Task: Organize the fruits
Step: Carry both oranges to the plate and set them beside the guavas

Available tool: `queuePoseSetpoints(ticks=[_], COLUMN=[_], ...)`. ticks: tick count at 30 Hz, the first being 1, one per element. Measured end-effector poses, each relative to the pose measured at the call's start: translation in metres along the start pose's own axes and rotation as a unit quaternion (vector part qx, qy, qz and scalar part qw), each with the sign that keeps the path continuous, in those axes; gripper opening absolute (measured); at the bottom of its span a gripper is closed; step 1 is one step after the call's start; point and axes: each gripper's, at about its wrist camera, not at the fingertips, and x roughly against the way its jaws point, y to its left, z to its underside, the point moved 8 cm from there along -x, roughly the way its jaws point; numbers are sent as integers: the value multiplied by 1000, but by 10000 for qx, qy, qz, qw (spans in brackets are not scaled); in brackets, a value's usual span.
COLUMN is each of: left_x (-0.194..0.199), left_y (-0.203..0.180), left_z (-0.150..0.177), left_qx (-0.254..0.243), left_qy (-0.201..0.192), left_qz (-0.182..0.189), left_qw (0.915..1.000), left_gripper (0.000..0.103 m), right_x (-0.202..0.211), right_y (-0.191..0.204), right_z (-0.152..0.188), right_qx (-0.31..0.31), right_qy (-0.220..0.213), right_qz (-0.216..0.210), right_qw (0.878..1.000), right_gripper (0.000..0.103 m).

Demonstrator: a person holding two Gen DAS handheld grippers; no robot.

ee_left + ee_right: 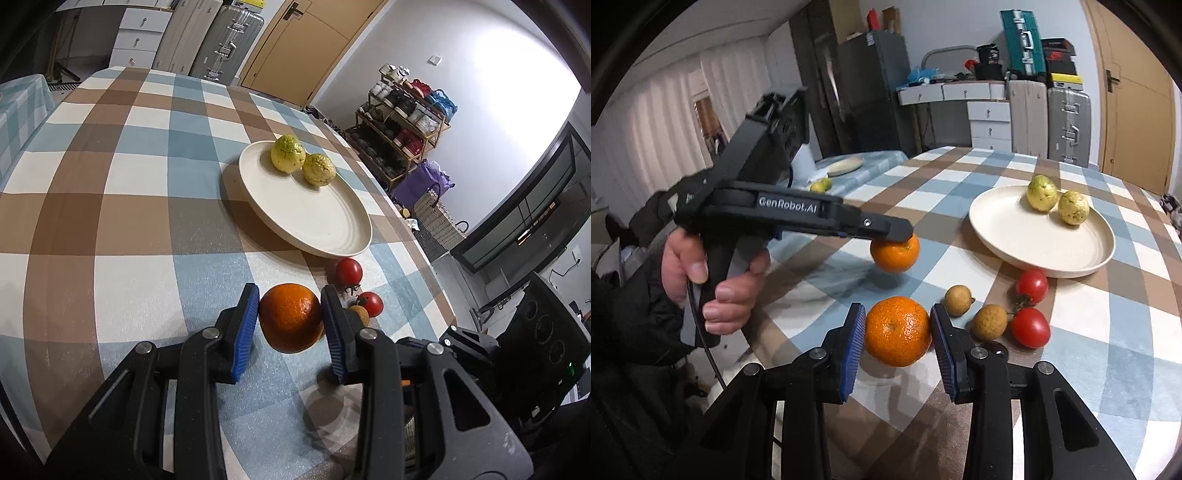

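While both claws held fruit above the checked worktop [110, 184], the scene read, left to right, as follows.

Left claw: the left claw [290, 325] pinched an orange [290, 317] between its blue pads [247, 325]; in the right wrist view the same claw [899, 236] carried that orange [894, 254] clear of the cloth, gripped by the person's hand [701, 280].

Right claw: the right claw [897, 332] was pressed onto a second orange [897, 331], pads touching both flanks; whether this fruit had left the worktop was hard to tell from that angle.

Loose fruit: two small brown fruits [990, 321], possibly longans, lay just beside the right claw, with two tomatoes [1030, 326] near them.

Plate: the cream plate [1015, 243] sat farther right and back, holding two yellow-green fruits [1041, 194] at its far side, its near half bare.

Task state: probably mid-transfer, both oranges bound for the plate.

Risk, grip: round, smooth peel could roll out of flat pads if either claw tilted or eased.

Risk, path: the right claw could knock the brown fruits or tomatoes off the worktop edge.

Risk, crowding: both claws arriving together might collide or bump the fruits already plated.
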Motion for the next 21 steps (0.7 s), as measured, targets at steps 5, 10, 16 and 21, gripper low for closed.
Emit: queuePoseSetpoints(ticks=[5,10,16,21], left_x=[-2,-8,-24,-48], left_y=[-1,-2,-9,-13], left_z=[-9,-30,-65,-83], left_qx=[-53,-97,-198,-196], left_qy=[-23,-79,-131,-60], left_qz=[-48,-73,-48,5], left_qw=[10000,9999,9997,9998], left_gripper=[32,32,32,32], right_x=[6,12,9,2], right_y=[-16,-38,-69,-96], right_z=[-12,-31,-53,-72], right_qx=[-276,-504,-731,-949], right_qy=[-217,-464,-627,-657], right_qz=[-52,-55,1,38], right_qw=[9994,9976,9953,9933], right_gripper=[37,37,37,37])
